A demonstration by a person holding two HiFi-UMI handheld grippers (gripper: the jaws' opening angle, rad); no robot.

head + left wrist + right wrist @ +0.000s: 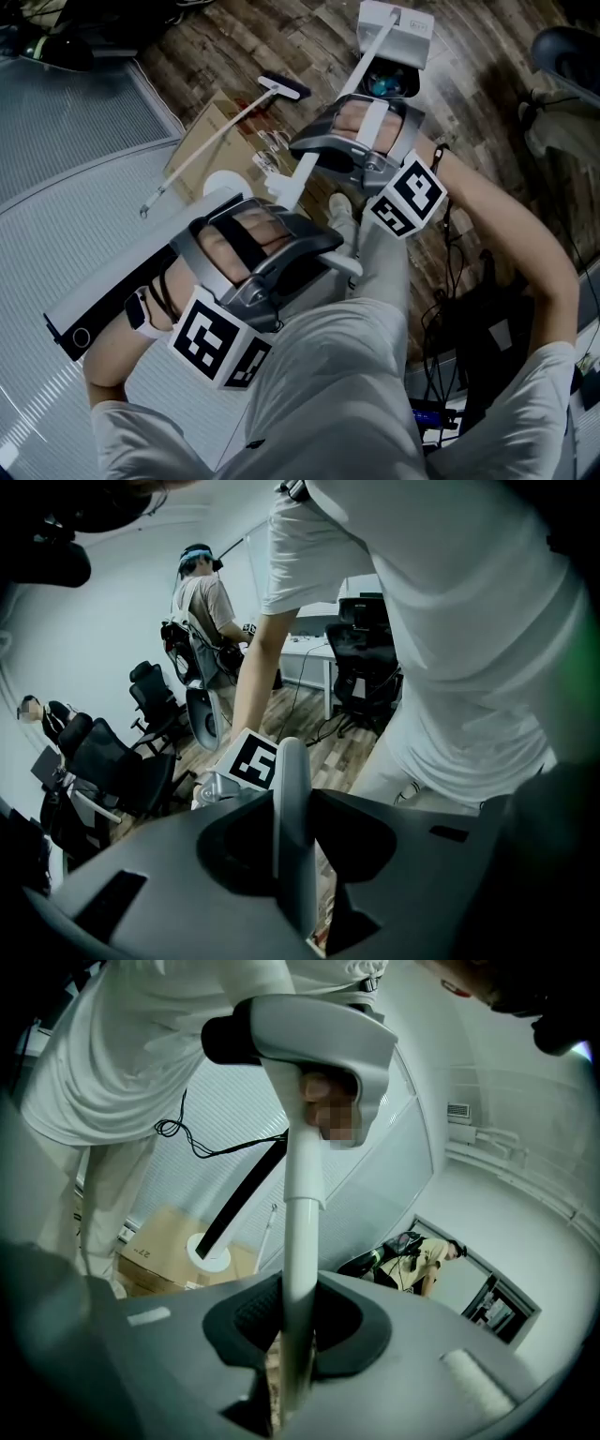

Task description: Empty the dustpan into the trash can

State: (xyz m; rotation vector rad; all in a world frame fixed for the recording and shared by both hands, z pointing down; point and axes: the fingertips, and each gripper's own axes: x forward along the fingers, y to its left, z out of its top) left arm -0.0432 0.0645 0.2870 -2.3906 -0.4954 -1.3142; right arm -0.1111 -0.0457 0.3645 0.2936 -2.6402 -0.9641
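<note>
- Pinching the handle [371,56] with both tools: my left gripper [292,850] clamps its near end, and my right gripper [298,1335] clamps the tube farther along.
- Dustpan [398,28] sits at the handle's far end, above the wood floor [281,47], right of a cardboard box [217,124].

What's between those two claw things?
The white dustpan handle, in the head view, running from the left gripper to the right gripper; both grip it.

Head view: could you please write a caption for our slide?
Left hand-held gripper and right hand-held gripper clamp the white dustpan handle.
</note>
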